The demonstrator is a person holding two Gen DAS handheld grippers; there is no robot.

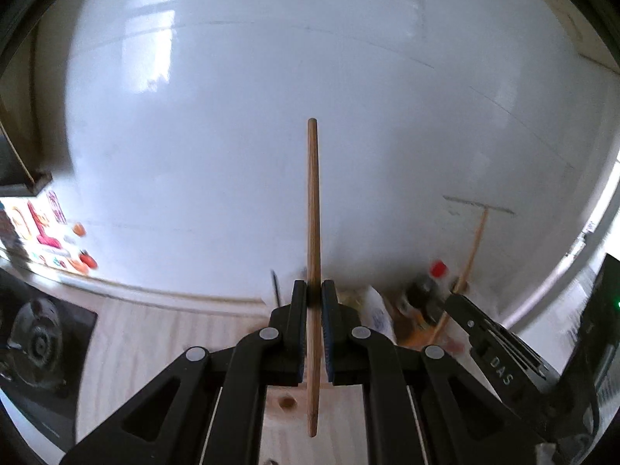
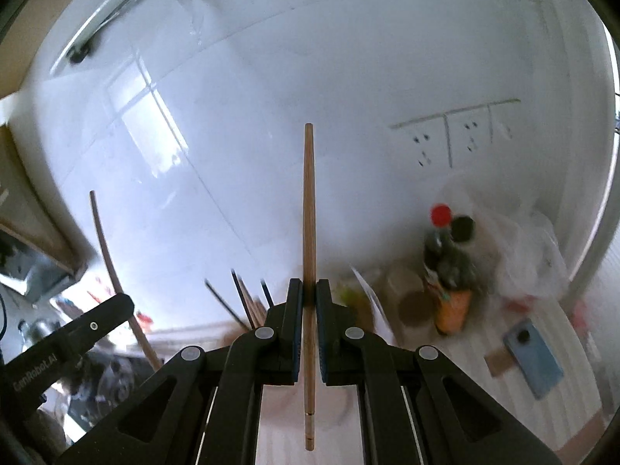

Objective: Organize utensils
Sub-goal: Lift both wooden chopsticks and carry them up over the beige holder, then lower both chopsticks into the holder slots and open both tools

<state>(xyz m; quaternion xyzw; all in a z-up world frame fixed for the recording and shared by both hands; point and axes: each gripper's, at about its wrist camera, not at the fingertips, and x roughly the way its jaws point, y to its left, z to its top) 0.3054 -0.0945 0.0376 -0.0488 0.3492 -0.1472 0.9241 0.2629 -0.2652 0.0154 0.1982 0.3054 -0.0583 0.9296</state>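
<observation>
My left gripper (image 1: pixel 313 290) is shut on a wooden chopstick (image 1: pixel 313 201) that stands upright between the jaws, its tip pointing up against the white tiled wall. My right gripper (image 2: pixel 308 288) is shut on a second wooden chopstick (image 2: pixel 308 201), also upright. The right gripper's body (image 1: pixel 500 364) shows at the lower right of the left wrist view with its chopstick (image 1: pixel 471 259). The left gripper's body (image 2: pixel 66 341) shows at the lower left of the right wrist view with its chopstick (image 2: pixel 106 255). Several dark chopstick ends (image 2: pixel 242 298) stick up just left of my right gripper.
A wooden counter (image 1: pixel 162 341) lies below. Bottles with red and black caps (image 2: pixel 449 255), plastic bags (image 2: pixel 531 255) and a blue phone (image 2: pixel 533 356) sit at the right. A gas burner (image 1: pixel 35 341) is at the left. Wall sockets (image 2: pixel 445 143) are on the tiles.
</observation>
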